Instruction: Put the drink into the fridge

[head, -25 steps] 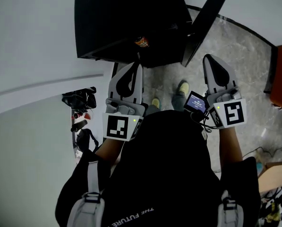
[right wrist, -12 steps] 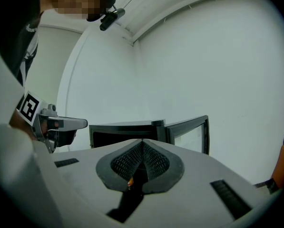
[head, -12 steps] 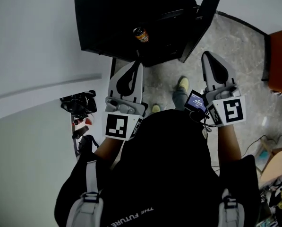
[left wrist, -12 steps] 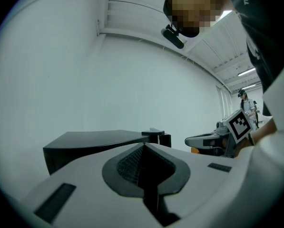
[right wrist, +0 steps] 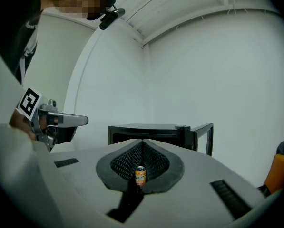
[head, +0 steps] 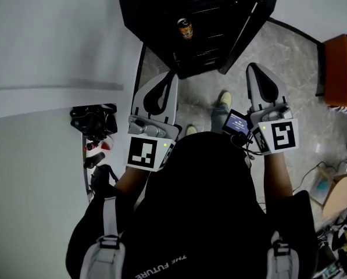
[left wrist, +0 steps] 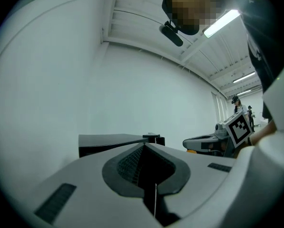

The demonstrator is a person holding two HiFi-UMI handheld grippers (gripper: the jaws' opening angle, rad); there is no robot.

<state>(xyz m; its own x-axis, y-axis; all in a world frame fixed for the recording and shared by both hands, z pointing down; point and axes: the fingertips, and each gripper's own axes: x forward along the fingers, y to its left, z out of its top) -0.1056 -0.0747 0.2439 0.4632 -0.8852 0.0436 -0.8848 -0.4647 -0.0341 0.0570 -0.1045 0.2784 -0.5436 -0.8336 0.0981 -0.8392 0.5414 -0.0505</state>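
**Drink in the fridge, both claws shut and empty.**
Head view: the fridge (head: 156, 10), with the can (head: 185, 28) inside, has slid up-frame, so the person seems to be backing off, door (head: 249, 31) still open. Left gripper view: left claw (left wrist: 144, 145) pressed together, no can showing. Right gripper view: right claw (right wrist: 142, 140) together, the can tiny and distant through its hollow.

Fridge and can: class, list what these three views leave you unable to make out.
- Can: its print is too small to read in the head and right gripper views.
- Fridge inside: too dark in the head view; the left tongs cover its opening in the left gripper view.
- Door: its top is cut off by the head view's upper edge.
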